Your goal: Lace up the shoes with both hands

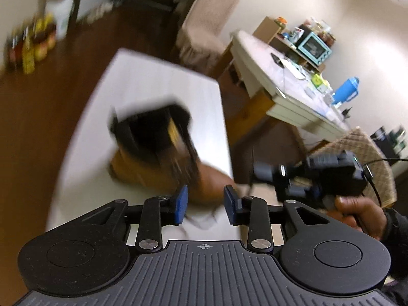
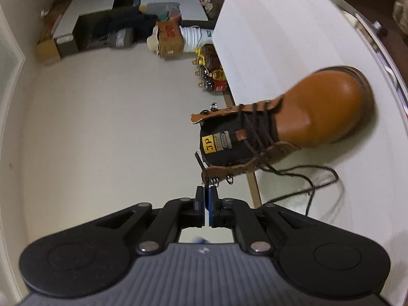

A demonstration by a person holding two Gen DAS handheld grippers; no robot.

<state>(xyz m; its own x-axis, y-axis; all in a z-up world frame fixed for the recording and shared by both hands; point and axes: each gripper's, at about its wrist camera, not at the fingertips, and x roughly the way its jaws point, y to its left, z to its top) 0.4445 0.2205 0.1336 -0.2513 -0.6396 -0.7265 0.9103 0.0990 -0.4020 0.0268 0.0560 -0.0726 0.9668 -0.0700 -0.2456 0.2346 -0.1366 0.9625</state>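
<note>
Tan leather lace-up boot (image 2: 323,112) with a black tongue sits on the white tabletop (image 2: 280,25) near its edge, toe pointing away from the right gripper (image 2: 207,205). Dark brown cord lace (image 2: 260,130) is crossed through the lower eyelets; upper eyelets and metal hooks look bare, and loose lace trails in loops on the table beside the boot. Right gripper: blue pads pressed together, a thin dark strand seems pinched at the tips right by the top hook, can't confirm it's the lace end. Left gripper (image 1: 206,205): jaws parted to a medium gap, nothing between them, hovering just off the boot's toe side; that view is motion-blurred. Handling guess: boot is stiff and fairly heavy, should stay put under light tugs; flaps flex, tongue soft. Lace is thin, limp, likely slips from flat pads, so grip near the tip, keep tension low. Risk: a hard pull drags the boot off the near edge.
</note>
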